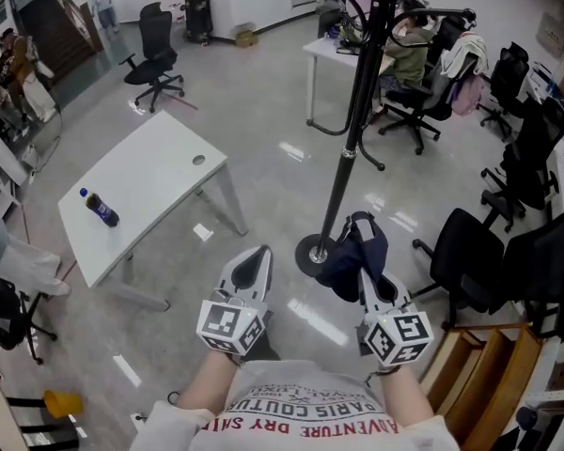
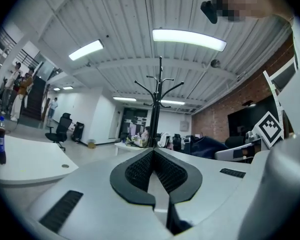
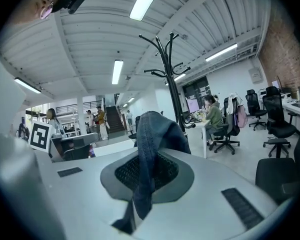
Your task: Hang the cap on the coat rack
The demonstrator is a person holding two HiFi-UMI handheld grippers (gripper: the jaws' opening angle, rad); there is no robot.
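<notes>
The right gripper (image 1: 374, 287) held the dark blue cap (image 1: 353, 252). Its two jaws were pinched tight on the cloth. In the right gripper view the cap (image 3: 152, 134) stuck up from between them, and a bit of it hung down in front.

The cap was up in the air, low down and just beside the black coat rack (image 1: 359, 92). It was close to the rack's round foot on the floor (image 1: 263, 130). It was not on a hook yet. The hooks (image 3: 165, 46) were high above it.

The left gripper (image 1: 256, 261) was held next to the right one, a little apart from it. Its jaws were pressed together with nothing between them.

A white table (image 1: 160, 172) stood off to the left. A bottle (image 1: 101, 208) with a blue cap stood up on it, near the table's left corner. A black chair (image 1: 156, 50) stood on the floor beyond the table. Far behind the rack, a person (image 1: 406, 47) sat at a desk (image 1: 324, 50).
</notes>
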